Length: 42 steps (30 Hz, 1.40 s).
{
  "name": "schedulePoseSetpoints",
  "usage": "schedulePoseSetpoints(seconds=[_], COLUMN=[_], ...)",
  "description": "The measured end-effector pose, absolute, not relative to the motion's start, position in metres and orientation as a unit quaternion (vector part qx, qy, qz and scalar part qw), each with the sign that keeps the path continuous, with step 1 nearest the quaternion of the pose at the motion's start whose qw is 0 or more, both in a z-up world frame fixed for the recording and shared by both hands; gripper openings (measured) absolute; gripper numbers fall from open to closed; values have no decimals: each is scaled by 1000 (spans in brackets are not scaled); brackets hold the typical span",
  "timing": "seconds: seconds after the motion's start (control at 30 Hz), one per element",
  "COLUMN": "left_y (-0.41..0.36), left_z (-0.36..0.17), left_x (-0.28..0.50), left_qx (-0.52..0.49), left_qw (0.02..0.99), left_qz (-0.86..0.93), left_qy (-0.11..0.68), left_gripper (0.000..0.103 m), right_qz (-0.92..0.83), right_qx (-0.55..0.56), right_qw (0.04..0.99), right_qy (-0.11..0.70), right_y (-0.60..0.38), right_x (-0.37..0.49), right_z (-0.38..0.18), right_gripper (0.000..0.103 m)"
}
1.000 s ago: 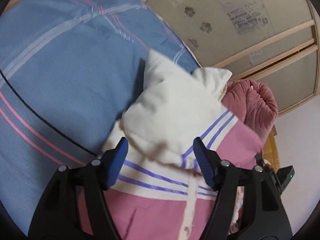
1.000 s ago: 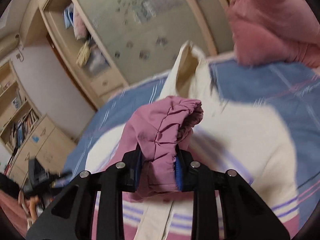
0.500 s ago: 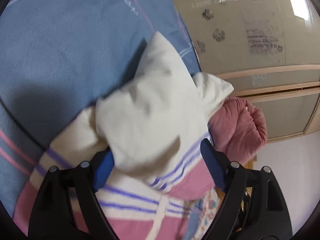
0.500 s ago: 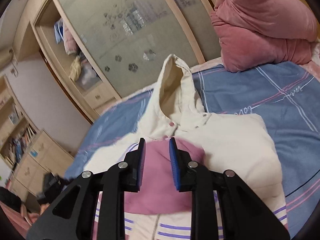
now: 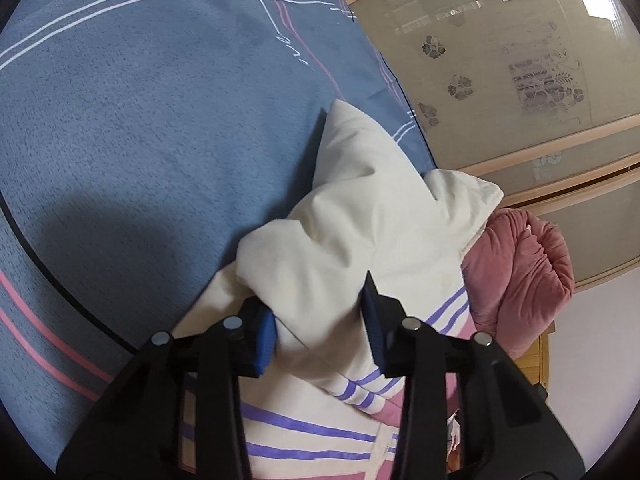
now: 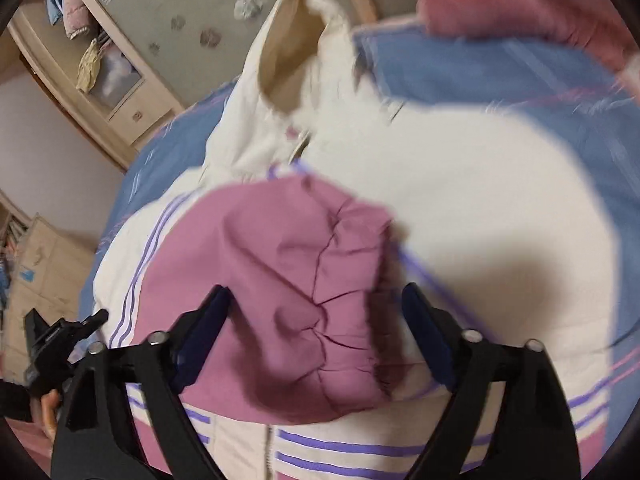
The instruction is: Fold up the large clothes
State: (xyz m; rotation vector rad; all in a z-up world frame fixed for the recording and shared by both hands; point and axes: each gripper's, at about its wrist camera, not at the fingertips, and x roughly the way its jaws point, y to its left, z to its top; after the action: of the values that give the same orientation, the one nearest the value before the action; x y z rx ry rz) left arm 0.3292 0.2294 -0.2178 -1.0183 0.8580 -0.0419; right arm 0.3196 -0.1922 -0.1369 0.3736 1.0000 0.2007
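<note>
A cream hooded jacket [image 5: 360, 220] with pink panels and purple stripes lies on the blue bed sheet [image 5: 140, 120]. In the left wrist view my left gripper [image 5: 316, 300] is closing on a folded cream sleeve [image 5: 320, 264]; the cloth fills the gap and touches both blue pads. In the right wrist view the jacket [image 6: 460, 200] lies front up, its hood [image 6: 288, 60] at the far end. The pink sleeve cuff [image 6: 300, 280] rests on the jacket's chest between the jaws of my right gripper [image 6: 316, 292], which are opening and stand clear of it on both sides.
A bundled pink quilt [image 5: 520, 272] sits at the bed's head, beyond the hood [image 6: 500, 0]. Sliding wardrobe doors [image 5: 500, 60] run along the bed's far side. An open shelf with clothes [image 6: 96, 56] and a black device [image 6: 52, 340] are at the left.
My right gripper came down with the pink cuff, laid it on the jacket's chest and opened. My left gripper sank over the cream sleeve fold, widened, then narrowed onto it.
</note>
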Motion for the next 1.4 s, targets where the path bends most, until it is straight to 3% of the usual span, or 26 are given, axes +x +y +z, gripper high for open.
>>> schedulePoseSetpoints(seconds=[0.03, 0.1, 0.2, 0.37, 0.53, 0.6, 0.67, 0.73, 0.77, 0.87, 0.97, 1.03, 1.17, 1.2, 1.27, 1.4], left_y=[232, 239, 241, 241, 235, 233, 233, 232, 232, 229, 215, 200, 180, 181, 184, 190], left_z=[-218, -219, -220, -212, -221, -219, -212, -197, -186, -144, -126, -131, -171, -181, -193, -204], left_x=[329, 328, 328, 327, 338, 337, 328, 313, 304, 284, 296, 314, 348, 353, 361, 373], left_qx=[-474, -482, -475, -466, -439, -432, -440, -432, -420, -374, -355, -345, -337, -339, -337, -348], left_qw=[787, 787, 794, 818, 820, 822, 815, 821, 830, 869, 872, 862, 833, 831, 830, 825], left_qz=[-16, -10, -2, -5, 4, -2, -9, -16, -16, -8, -45, -70, -72, -65, -59, -59], left_qy=[395, 385, 379, 337, 368, 370, 376, 373, 366, 323, 334, 365, 433, 437, 440, 441], left_gripper=[38, 37, 37, 37, 40, 41, 45, 58, 62, 62, 61, 59, 57, 56, 44, 41], right_qz=[94, 113, 117, 113, 72, 85, 102, 106, 94, 96, 133, 155, 156, 150, 140, 118], right_qx=[153, 143, 140, 89, 100, 114, 140, 157, 163, 162, 153, 139, 97, 92, 89, 75], right_qw=[865, 873, 887, 924, 880, 875, 870, 867, 876, 901, 903, 892, 877, 874, 872, 877], right_qy=[468, 452, 423, 355, 458, 463, 461, 462, 445, 392, 380, 401, 444, 452, 460, 460], right_y=[-184, -174, -163, -146, -163, -171, -182, -192, -199, -206, -187, -167, -130, -126, -121, -114], right_x=[321, 325, 337, 348, 365, 363, 356, 347, 339, 318, 313, 320, 340, 344, 358, 384], right_z=[-134, -125, -105, -79, -142, -154, -154, -146, -139, -113, -98, -102, -129, -137, -150, -161], right_gripper=[40, 26, 18, 18, 20, 21, 31, 67, 71, 71, 61, 54, 54, 54, 54, 52])
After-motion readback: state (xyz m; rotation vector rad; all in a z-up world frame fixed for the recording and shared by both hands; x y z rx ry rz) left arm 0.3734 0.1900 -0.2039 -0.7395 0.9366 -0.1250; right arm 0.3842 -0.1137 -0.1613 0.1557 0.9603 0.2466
